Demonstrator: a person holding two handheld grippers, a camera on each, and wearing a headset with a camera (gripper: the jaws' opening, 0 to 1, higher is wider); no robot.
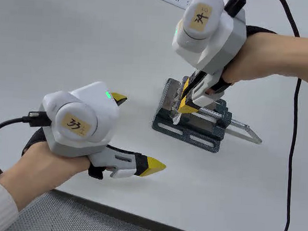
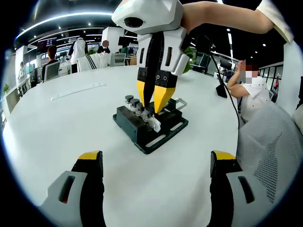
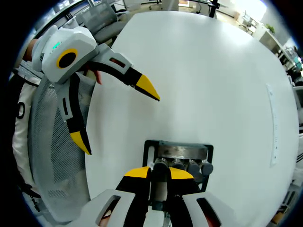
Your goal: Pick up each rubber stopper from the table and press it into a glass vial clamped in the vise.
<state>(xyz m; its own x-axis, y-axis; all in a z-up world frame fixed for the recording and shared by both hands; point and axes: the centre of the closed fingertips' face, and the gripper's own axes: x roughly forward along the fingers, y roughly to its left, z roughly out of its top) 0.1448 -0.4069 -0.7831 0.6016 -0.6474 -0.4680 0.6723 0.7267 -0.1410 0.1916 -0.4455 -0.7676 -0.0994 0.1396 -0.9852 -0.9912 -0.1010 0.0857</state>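
Note:
A dark vise (image 1: 187, 134) stands on the white table and clamps a row of several glass vials (image 2: 140, 109). Three of them carry grey rubber stoppers (image 3: 191, 166). My right gripper (image 1: 186, 105) comes down onto the end vial of the row, its yellow tips nearly together and shut on a dark stopper (image 3: 161, 166) at that vial's mouth. In the left gripper view the right gripper (image 2: 154, 97) hangs over the vise (image 2: 156, 137). My left gripper (image 1: 137, 133) hovers near the table's front edge, left of the vise, open with nothing between its fingers (image 2: 90, 158).
The vise's screw and handle (image 1: 237, 123) stick out to the right. A black cable (image 1: 294, 129) runs down the right side. A mesh chair (image 1: 59, 214) sits below the table's front edge. People sit at desks (image 2: 85, 49) far behind.

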